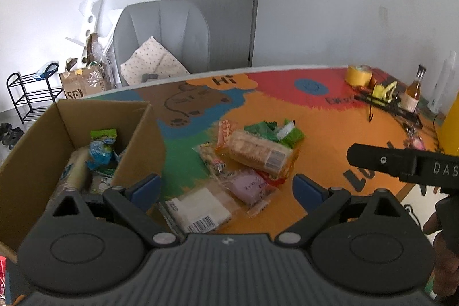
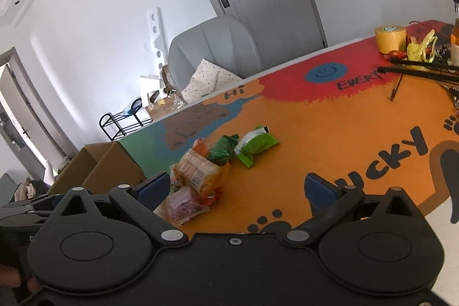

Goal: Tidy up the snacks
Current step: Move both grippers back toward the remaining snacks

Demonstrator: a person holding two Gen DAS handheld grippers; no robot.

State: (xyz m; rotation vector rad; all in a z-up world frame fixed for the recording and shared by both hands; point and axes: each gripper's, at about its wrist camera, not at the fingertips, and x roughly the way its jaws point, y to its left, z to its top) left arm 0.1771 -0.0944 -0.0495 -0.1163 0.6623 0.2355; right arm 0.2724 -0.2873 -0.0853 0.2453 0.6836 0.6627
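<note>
Right now I have both grippers hovering with fingers spread, gripping nothing: the left gripper [image 1: 226, 187] over the snack pile [image 1: 246, 162] on the desk [image 1: 330, 128], the right gripper [image 2: 238, 188] beside it. The cardboard box [image 1: 137, 134] already holds a few packets. The pile overlaps, probably loosely, so closing on the white packet [image 1: 200, 208] could drag its neighbours or crush the crackers [image 1: 258, 152].

Soft, even daylight fills both fisheye views; the walls [image 1: 344, 5] bow toward dark vignetted corners, shadows stay faint on the table [image 2: 330, 134], and the snacks [image 2: 198, 177] beyond the fingers [image 2: 155, 187] blur slightly.
</note>
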